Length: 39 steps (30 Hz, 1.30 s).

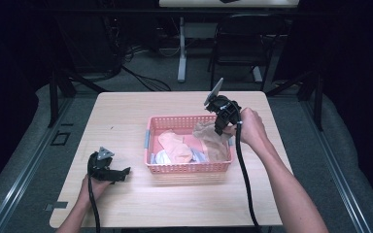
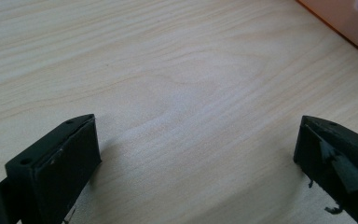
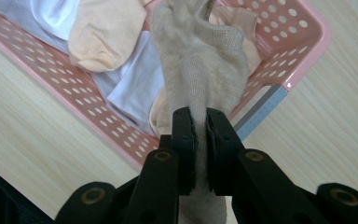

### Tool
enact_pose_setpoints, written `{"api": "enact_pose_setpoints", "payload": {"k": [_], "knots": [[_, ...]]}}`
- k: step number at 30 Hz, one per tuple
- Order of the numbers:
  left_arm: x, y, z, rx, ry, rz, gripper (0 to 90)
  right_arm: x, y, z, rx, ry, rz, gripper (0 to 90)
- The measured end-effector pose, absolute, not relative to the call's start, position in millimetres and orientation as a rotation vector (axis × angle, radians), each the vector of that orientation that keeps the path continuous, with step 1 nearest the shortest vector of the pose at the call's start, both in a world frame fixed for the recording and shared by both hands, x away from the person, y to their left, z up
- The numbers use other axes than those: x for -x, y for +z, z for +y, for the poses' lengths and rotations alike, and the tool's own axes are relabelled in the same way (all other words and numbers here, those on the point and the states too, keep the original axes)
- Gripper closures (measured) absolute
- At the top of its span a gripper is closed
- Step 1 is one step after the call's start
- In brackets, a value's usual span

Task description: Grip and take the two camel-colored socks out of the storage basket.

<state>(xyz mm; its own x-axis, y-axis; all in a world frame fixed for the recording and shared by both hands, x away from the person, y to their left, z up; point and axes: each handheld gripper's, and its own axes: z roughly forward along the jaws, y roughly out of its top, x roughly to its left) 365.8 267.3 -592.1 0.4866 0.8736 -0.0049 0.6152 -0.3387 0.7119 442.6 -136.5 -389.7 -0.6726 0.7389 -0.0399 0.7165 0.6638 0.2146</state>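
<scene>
A pink perforated basket (image 1: 189, 167) stands on the wooden table (image 1: 126, 121) and holds several socks. My right gripper (image 1: 222, 127) hangs over the basket's right end, shut on a beige sock (image 1: 213, 141) that dangles into the basket. In the right gripper view the beige sock (image 3: 200, 60) is pinched between the jaws of my right gripper (image 3: 200, 116), above a peach sock (image 3: 105, 32) and a white sock (image 3: 133, 86). My left gripper (image 1: 124, 172) rests low on the table left of the basket, open. In the left gripper view my left gripper (image 2: 196, 135) has bare wood between its jaws.
The basket's wall (image 3: 37, 56) and grey corner tab (image 3: 261, 109) lie below the held sock. A pink basket corner (image 2: 345, 23) shows at the upper right of the left gripper view. A chair (image 1: 243, 43) and a table leg (image 1: 181, 48) stand beyond the table.
</scene>
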Motion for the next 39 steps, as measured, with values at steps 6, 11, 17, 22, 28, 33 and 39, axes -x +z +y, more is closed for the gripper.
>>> {"api": "enact_pose_setpoints", "payload": {"k": [6,11,17,22,28,33,39], "knots": [[-365.8,-592.2,267.3,-2.075,0.505,1.222,0.0,-443.2,-380.9,-134.8,-1.191,0.278,2.745,83.0],[-365.7,-592.2,267.3,-2.075,0.505,1.223,0.0,-443.8,-375.6,-132.3,-1.189,0.272,2.743,82.9],[-365.7,-592.2,267.3,-2.075,0.505,1.223,0.0,-444.3,-372.3,-134.5,-1.193,0.282,2.734,82.9],[-365.8,-592.2,267.3,-2.075,0.505,1.222,0.0,-444.0,-369.6,-141.6,-1.204,0.279,2.721,82.7],[-365.7,-592.1,267.2,-2.075,0.506,1.223,0.0,-444.1,-366.9,-152.7,-1.224,0.28,2.697,82.5],[-365.7,-592.2,267.2,-2.075,0.506,1.223,0.0,-443.7,-364.1,-164.8,-1.245,0.275,2.665,82.3],[-365.7,-592.3,267.0,-2.072,0.509,1.225,0.0,-442.8,-362.3,-182.4,-1.293,0.26,2.634,82.3]]}}
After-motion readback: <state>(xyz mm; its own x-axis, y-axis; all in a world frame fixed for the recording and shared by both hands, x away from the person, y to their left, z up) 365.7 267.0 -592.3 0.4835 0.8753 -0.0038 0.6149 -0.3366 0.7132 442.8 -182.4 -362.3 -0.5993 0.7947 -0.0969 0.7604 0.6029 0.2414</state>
